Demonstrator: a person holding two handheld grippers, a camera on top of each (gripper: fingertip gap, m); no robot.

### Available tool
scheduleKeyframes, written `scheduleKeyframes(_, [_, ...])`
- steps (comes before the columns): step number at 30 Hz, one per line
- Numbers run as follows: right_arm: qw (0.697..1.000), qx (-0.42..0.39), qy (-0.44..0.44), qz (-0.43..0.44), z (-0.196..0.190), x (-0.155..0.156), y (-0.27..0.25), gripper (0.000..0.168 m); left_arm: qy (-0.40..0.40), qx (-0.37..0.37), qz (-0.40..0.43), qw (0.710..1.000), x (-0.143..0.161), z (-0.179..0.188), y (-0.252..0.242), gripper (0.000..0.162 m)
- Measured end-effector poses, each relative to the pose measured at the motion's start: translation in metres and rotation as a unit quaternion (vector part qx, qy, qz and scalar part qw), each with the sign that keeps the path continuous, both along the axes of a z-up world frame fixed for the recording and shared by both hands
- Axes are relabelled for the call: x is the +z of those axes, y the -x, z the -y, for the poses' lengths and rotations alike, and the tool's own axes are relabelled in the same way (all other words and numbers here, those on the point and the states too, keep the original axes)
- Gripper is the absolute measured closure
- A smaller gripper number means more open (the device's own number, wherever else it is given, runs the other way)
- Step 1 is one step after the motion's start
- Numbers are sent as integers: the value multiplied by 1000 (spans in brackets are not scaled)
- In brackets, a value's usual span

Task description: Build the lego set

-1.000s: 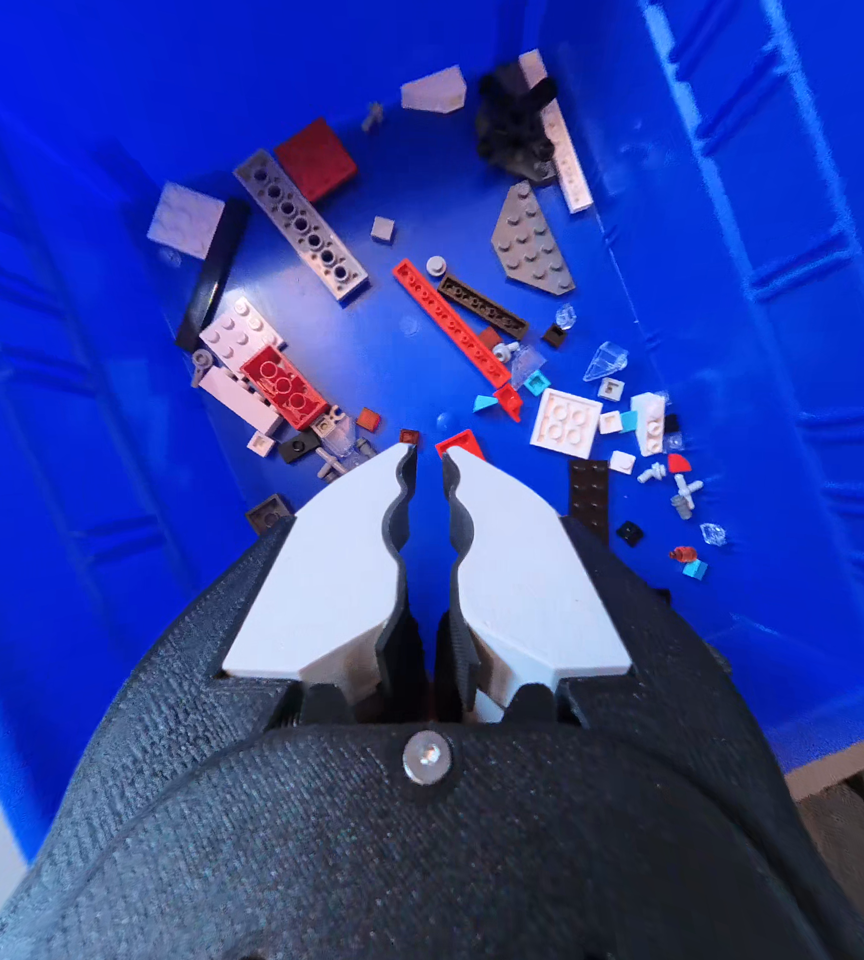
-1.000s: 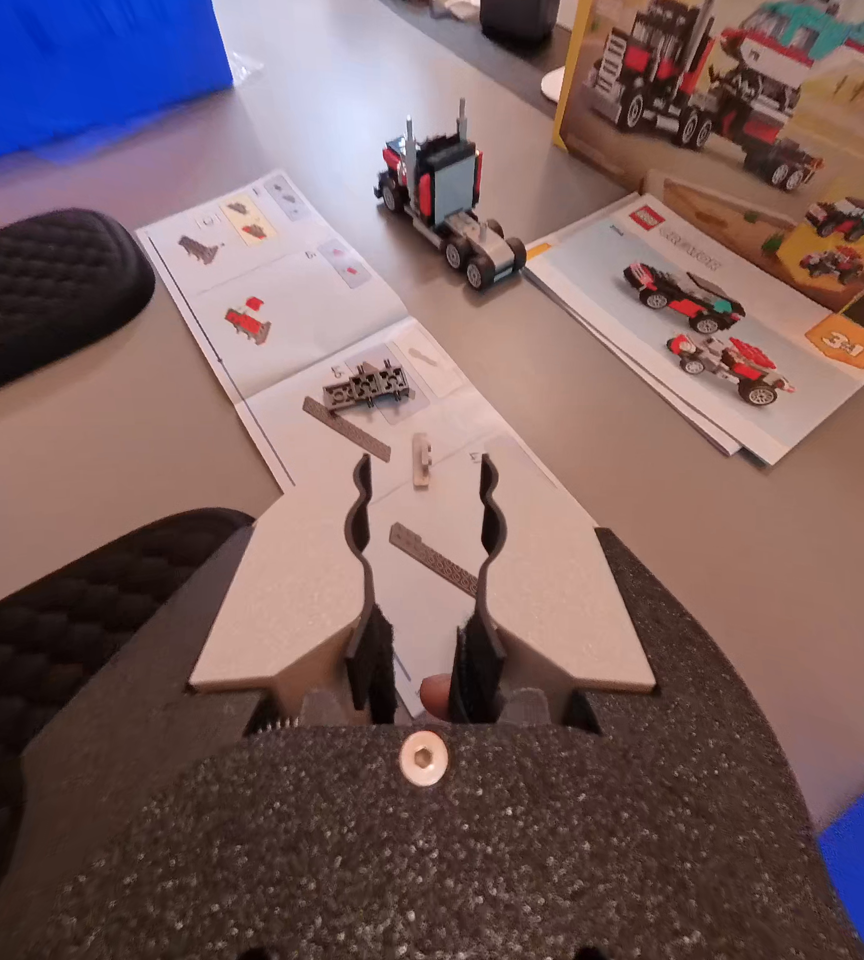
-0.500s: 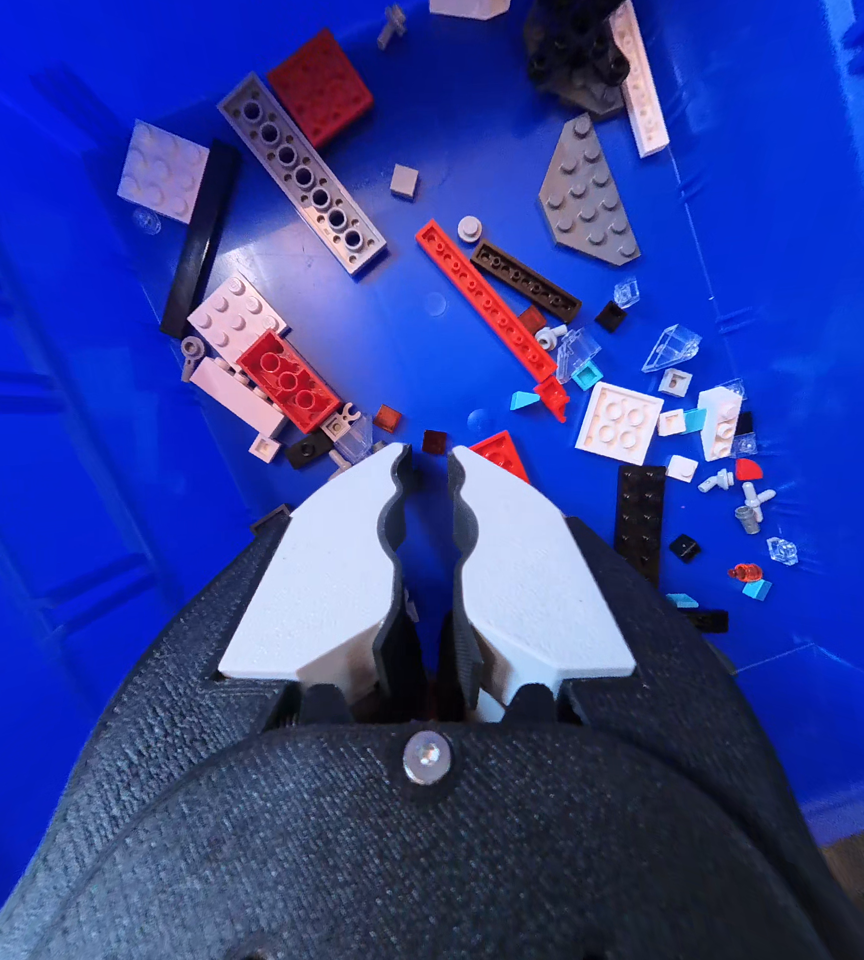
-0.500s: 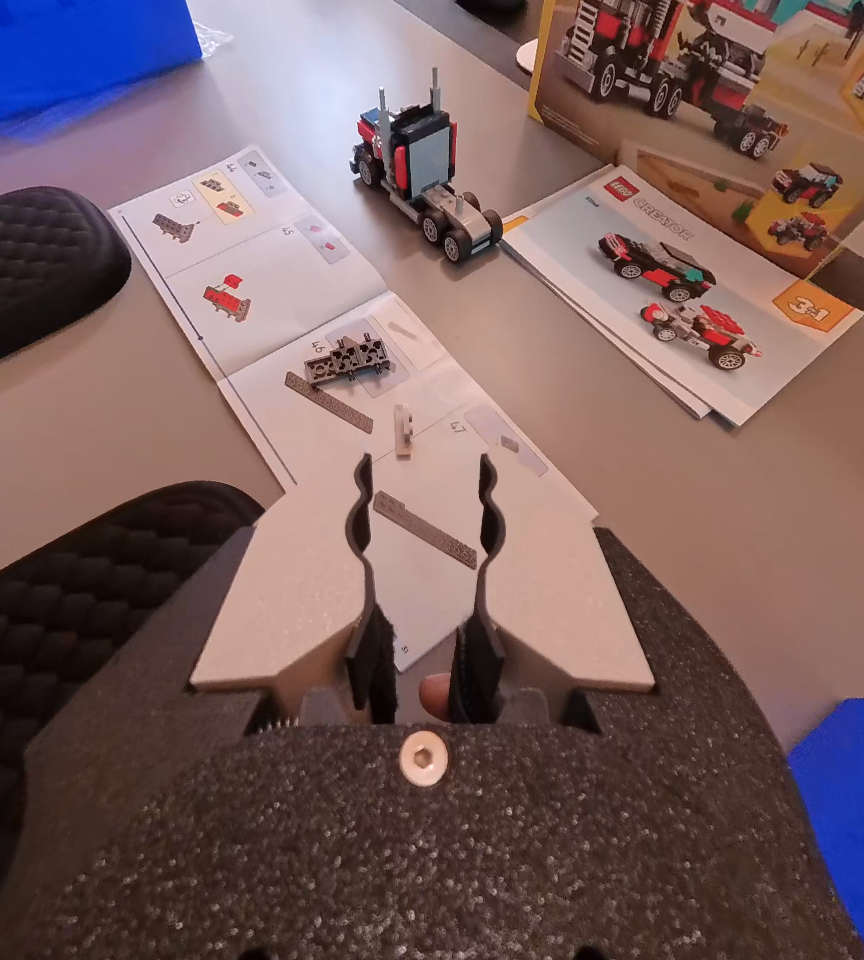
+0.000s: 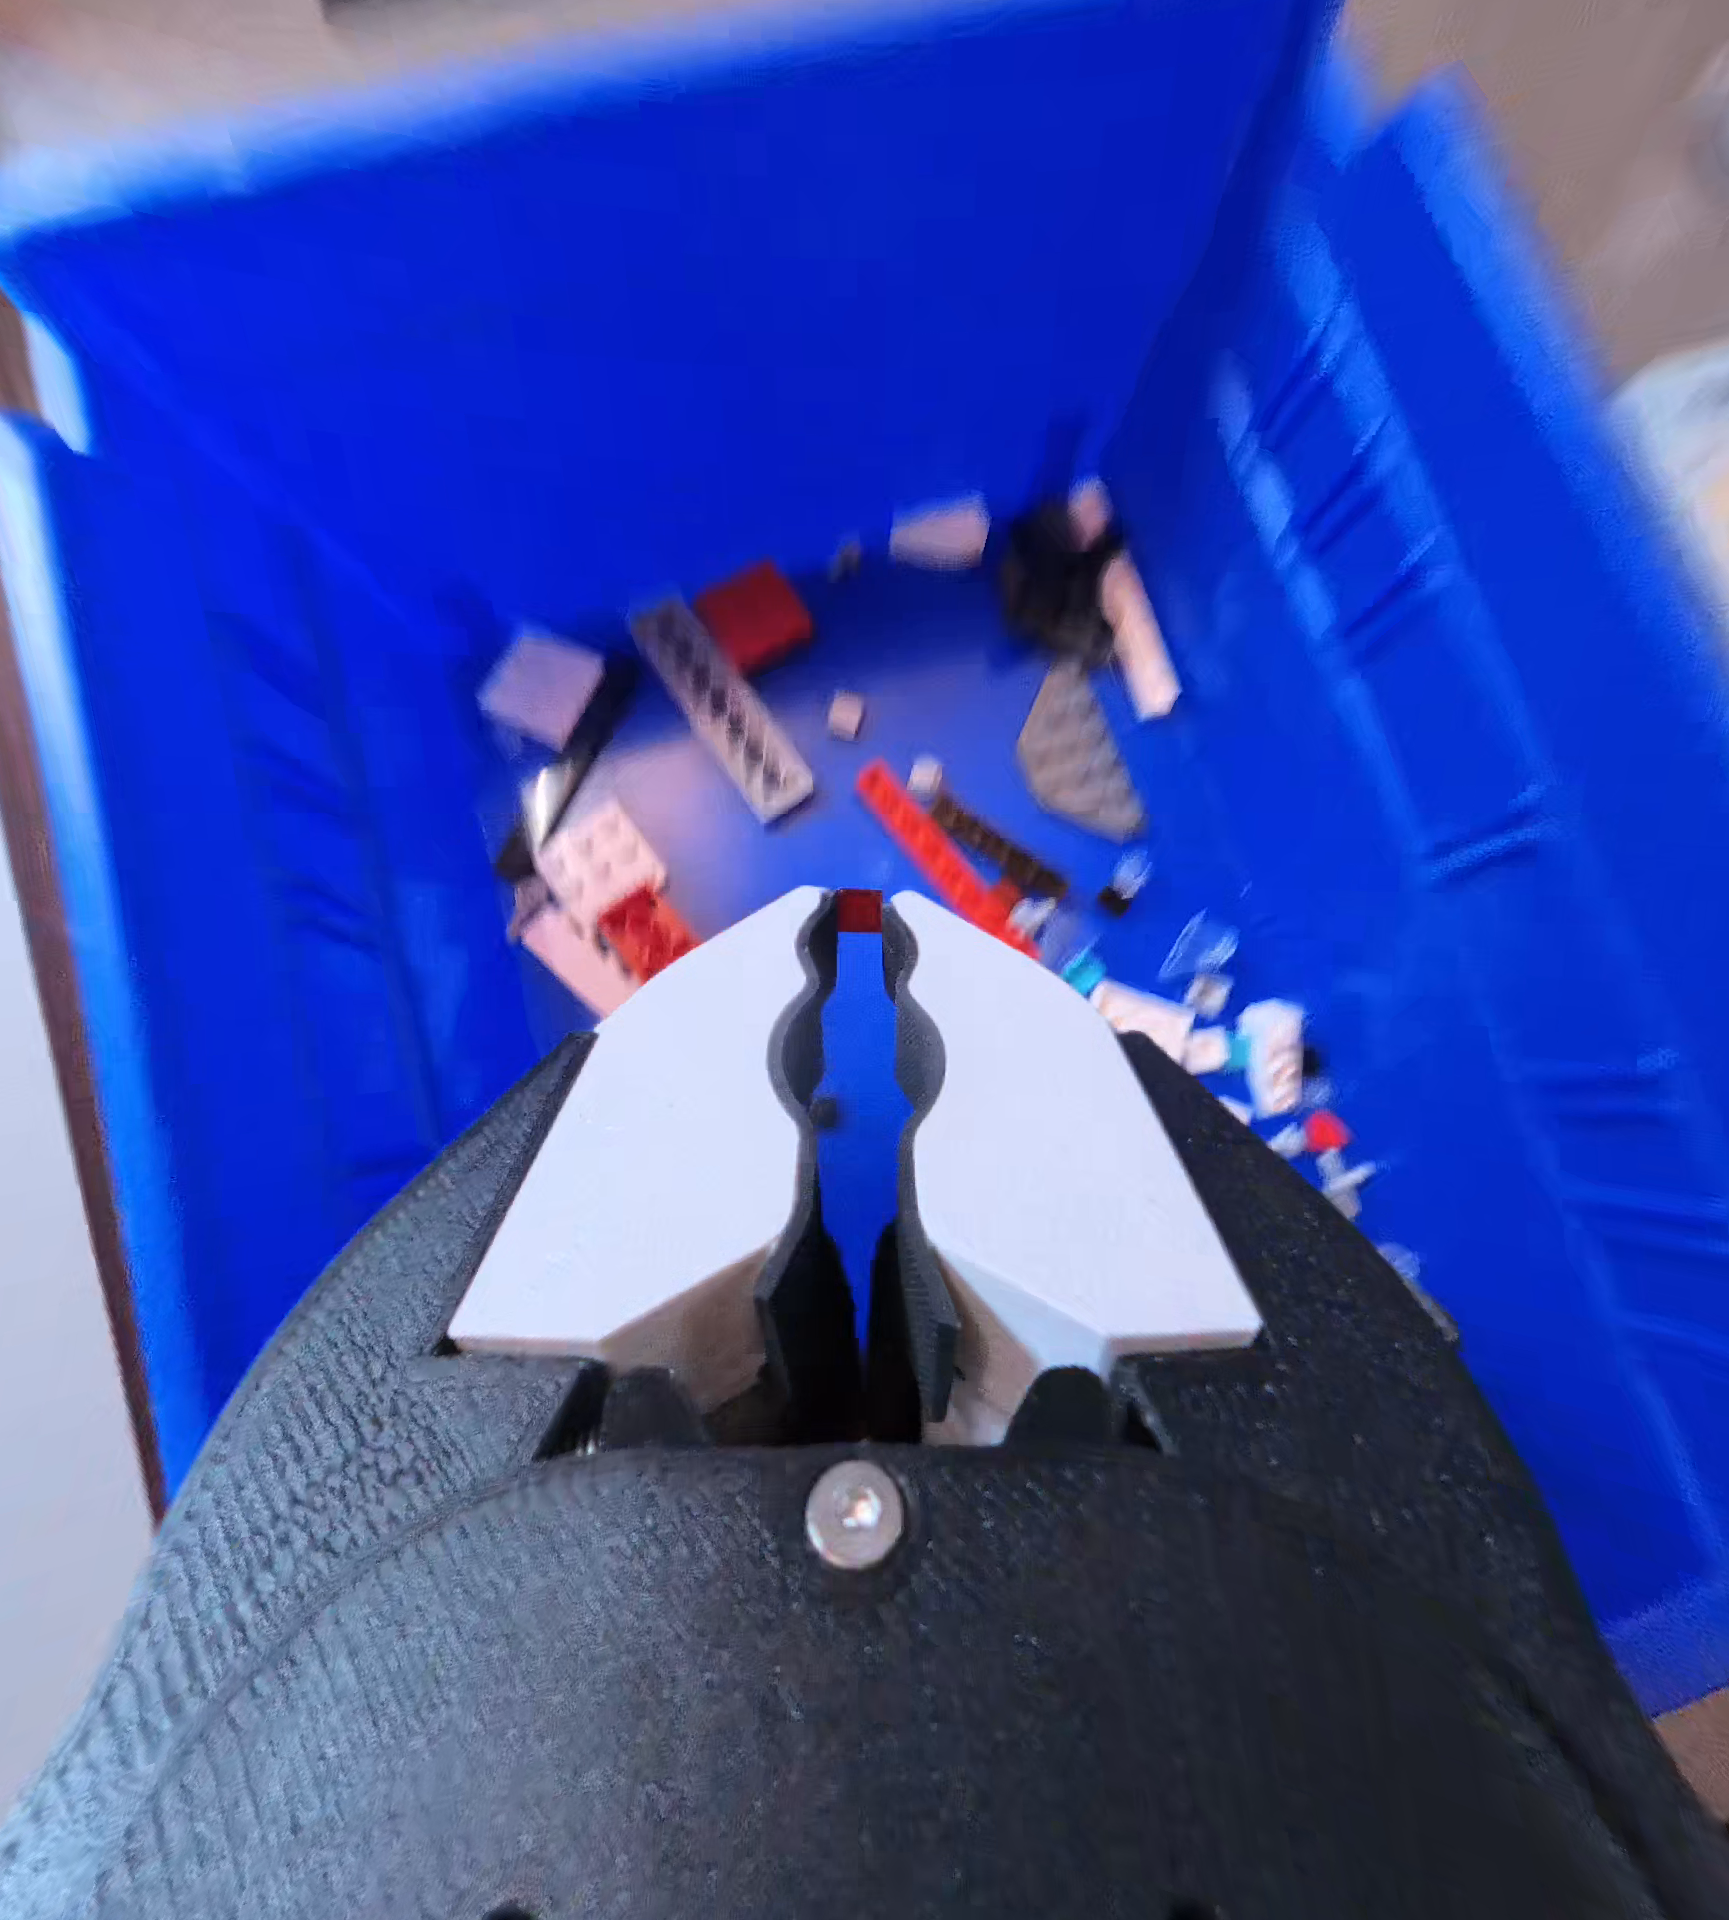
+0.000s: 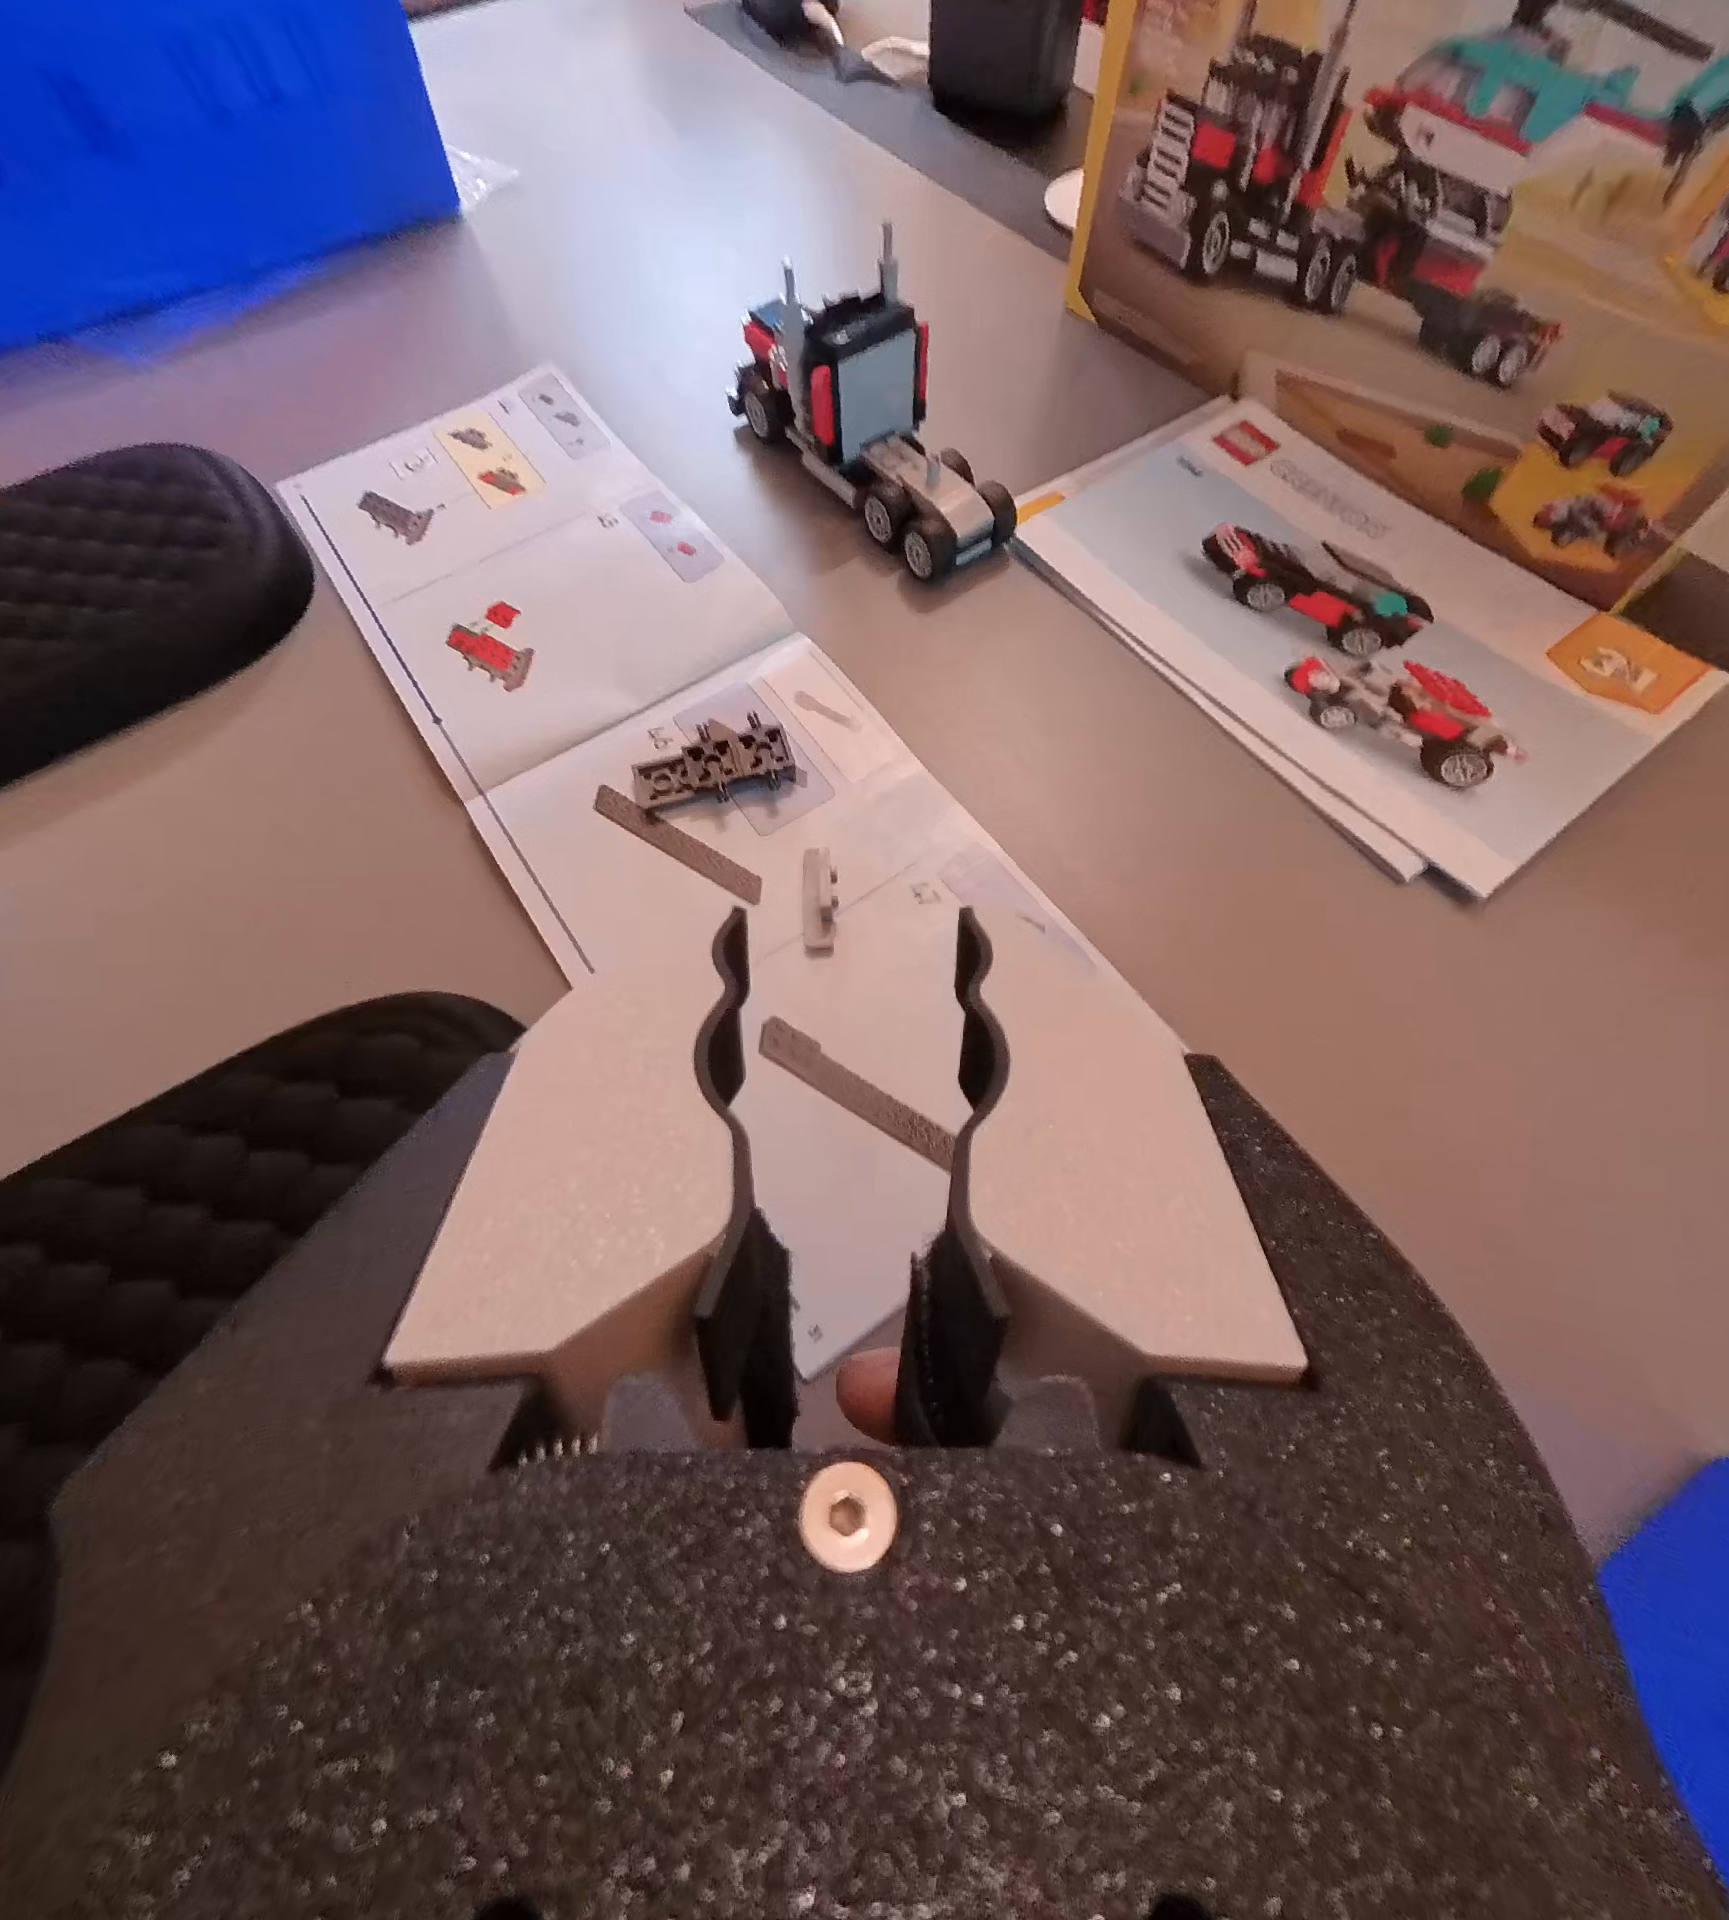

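Left tool (image 5: 860, 912) pinching one small red piece (image 5: 859, 910); right tool (image 6: 844, 935) gaping, two grey strips (image 6: 678, 836)

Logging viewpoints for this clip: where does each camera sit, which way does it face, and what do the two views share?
Left wrist view: on the left tool, looking down into the blue bin of loose pieces; its tips pinch a small red piece.
Right wrist view: on the right tool, open, facing across the table over the manual, truck and box; a fingertip shows between the jaws.
Shared: probably the bin, seen at the right view's upper left; no tool appears in the other's view.
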State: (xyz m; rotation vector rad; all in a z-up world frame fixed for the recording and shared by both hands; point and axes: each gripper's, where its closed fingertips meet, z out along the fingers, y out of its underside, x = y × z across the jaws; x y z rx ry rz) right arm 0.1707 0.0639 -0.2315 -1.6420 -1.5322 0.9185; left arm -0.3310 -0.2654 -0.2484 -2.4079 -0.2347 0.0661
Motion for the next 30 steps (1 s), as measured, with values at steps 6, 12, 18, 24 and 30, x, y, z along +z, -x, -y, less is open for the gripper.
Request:
scheduleKeyframes(6, [996, 73, -22, -50, 16, 24, 35, 134, -262, -33, 89, 960, 101, -57, -52, 154])
scheduleKeyframes(12, [967, 198, -101, -125, 60, 66, 85, 137, -416, -152, 292, 848, 178, -111, -166, 154])
scheduleKeyframes(18, [901, 313, -159, -255, 129, 128, 128, 145, -452, -215, 471, 726, 194, -138, -270, 154])
scheduleKeyframes(24, [851, 373, -245, -276, 172, 159, 170, 144, -458, -228, 579, 635, 188, -151, -317, 154])
scheduleKeyframes(30, [817, 377, -307, -310, 185, 174, 179, 151, -459, -227, 588, 627, 188, -153, -322, 154])
